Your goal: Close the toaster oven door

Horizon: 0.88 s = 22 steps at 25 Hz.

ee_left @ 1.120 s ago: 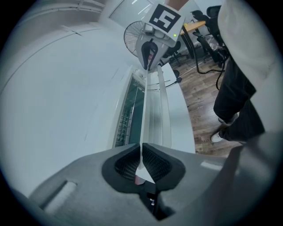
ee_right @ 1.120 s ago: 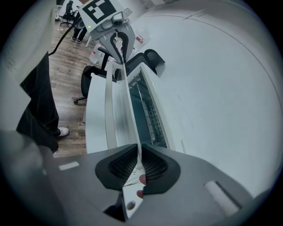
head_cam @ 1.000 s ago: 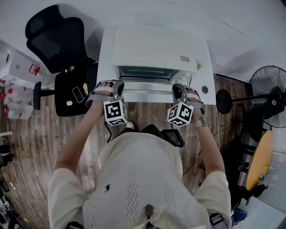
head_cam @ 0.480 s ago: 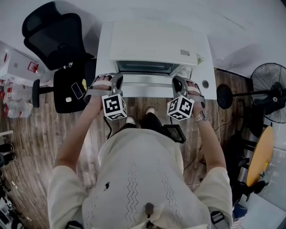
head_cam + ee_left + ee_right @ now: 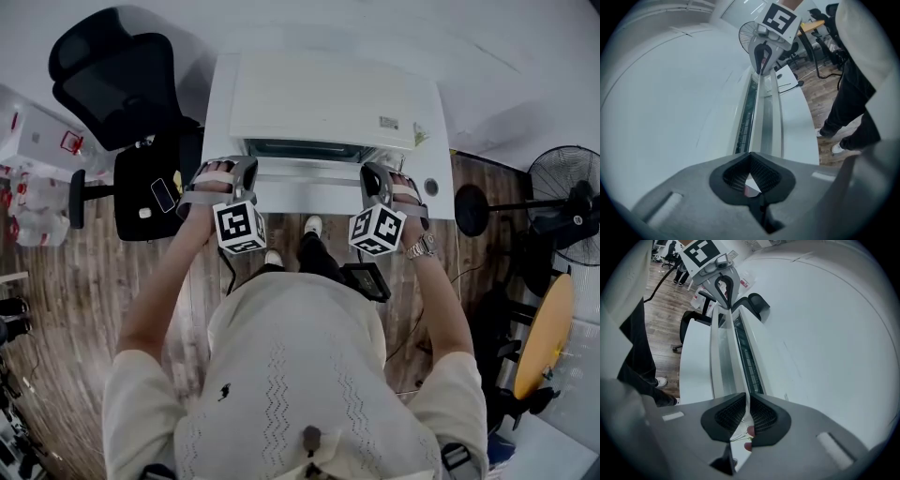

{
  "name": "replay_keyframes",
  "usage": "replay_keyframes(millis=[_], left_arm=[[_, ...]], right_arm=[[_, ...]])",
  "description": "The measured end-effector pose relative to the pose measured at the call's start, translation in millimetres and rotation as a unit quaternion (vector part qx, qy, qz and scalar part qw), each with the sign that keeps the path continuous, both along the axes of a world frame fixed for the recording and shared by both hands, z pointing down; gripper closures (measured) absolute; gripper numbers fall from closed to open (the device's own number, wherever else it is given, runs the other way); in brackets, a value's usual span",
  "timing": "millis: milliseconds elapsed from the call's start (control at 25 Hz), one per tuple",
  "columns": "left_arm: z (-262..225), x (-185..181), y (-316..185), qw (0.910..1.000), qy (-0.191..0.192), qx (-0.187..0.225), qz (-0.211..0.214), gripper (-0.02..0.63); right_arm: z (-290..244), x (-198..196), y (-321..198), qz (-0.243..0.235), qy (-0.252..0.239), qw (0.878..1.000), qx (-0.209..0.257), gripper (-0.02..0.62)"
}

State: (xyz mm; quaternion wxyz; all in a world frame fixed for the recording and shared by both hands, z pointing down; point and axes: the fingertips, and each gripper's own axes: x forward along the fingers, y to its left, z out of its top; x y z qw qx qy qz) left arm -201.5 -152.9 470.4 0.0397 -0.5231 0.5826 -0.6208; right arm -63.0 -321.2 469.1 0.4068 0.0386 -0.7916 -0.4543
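Toaster oven door (image 5: pixel 309 173) on the counter (image 5: pixel 219 112) stands almost shut — a dark slit along its top. Right tool (image 5: pixel 746 420) pinches its upper edge; left tool (image 5: pixel 752 180) has just been closing its jaws, now pressed together there.

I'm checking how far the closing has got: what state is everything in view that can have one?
toaster oven door, almost shut, with a narrow dark gap left along its top edge.
left gripper, jaws have just closed onto the door handle.
right gripper, shut on the door handle.
fan, standing upright; whether it is running cannot be told.
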Motion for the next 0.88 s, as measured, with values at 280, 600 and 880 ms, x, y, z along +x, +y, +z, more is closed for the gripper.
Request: replay_keyframes(millis=[280,600,880], left_arm=[[-2,-5,-5,1.0,0.002,0.007,-0.005,0.606],[-4,-4,-14,0.9999,0.002,0.014,-0.003,0.606],[-2,-2,-27,0.9998,0.012,0.015,-0.004,0.606]], right_arm=[[-2,-5,-4,-0.005,0.004,1.0,-0.002,0.557],[-4,-12,-9,-0.012,0.015,1.0,0.002,0.563],[-4,-15,-10,-0.017,0.008,1.0,0.007,0.574]])
